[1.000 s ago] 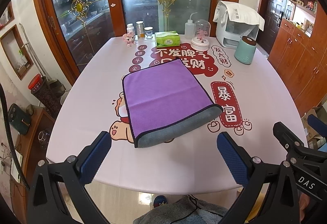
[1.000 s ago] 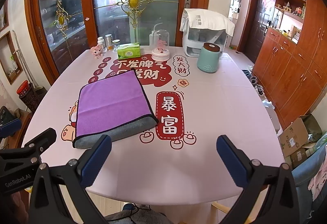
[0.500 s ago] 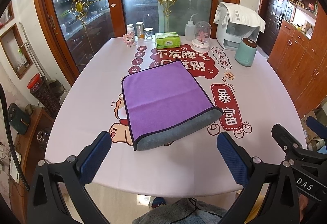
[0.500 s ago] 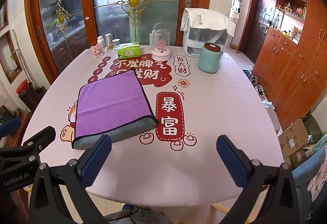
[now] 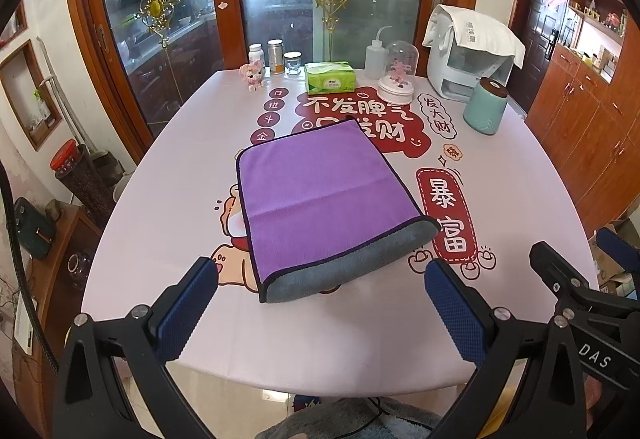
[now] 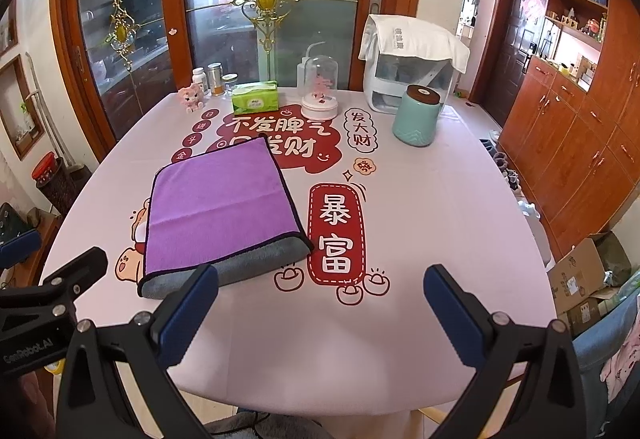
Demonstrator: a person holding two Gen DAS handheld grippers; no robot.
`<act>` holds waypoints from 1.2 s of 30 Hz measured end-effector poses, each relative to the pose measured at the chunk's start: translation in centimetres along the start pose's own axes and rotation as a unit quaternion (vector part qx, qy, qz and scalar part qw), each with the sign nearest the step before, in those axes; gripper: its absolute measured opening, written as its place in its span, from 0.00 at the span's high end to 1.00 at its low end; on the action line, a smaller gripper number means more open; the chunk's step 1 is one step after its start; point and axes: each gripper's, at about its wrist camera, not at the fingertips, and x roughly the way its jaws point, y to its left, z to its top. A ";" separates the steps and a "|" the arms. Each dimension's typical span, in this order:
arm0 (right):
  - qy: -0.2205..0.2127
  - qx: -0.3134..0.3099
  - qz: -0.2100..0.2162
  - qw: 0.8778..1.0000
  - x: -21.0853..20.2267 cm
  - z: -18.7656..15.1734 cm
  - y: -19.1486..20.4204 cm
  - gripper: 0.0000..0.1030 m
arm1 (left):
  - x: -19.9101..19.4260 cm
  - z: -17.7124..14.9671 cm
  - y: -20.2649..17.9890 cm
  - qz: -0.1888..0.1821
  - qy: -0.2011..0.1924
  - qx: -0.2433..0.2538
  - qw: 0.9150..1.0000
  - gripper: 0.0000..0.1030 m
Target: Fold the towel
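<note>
glass doors (image 5: 280, 11) behind; wood cabinets (image 6: 580, 143) right

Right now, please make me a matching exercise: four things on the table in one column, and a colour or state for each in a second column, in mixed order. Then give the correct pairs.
Column 1
1. towel
2. tissue box
3. canister
4. left tongs

Column 2
A. mint green with a dark brown lid
B. open, holding nothing
C. bright green, lying flat
D. folded, purple on top, grey at the near edge

Pairs: 1-D, 2-C, 3-A, 4-B
</note>
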 end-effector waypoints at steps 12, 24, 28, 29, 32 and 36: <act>0.020 -0.042 0.021 0.999 4.1 1.1 1.0 0.00 | 3.1 0.1 1.3 -0.016 0.026 -0.013 0.999 0.00; 0.062 -0.078 0.061 0.993 10.8 1.0 1.5 0.02 | 9.0 -1.3 4.5 -0.022 0.077 -0.055 0.995 0.00; 0.074 -0.107 0.074 0.989 13.7 1.4 1.3 0.09 | 11.5 -2.4 6.3 -0.036 0.100 -0.075 0.991 0.00; 0.076 -0.113 0.076 0.988 14.2 1.3 1.2 0.09 | 12.1 -2.7 6.7 -0.041 0.106 -0.080 0.990 0.00; 0.085 -0.132 0.088 0.984 16.1 1.5 1.1 0.11 | 13.9 -3.7 7.9 -0.049 0.121 -0.093 0.987 0.00; 0.102 -0.159 0.113 0.975 19.1 1.9 0.8 0.15 | 16.0 -4.6 8.9 -0.051 0.136 -0.090 0.985 0.05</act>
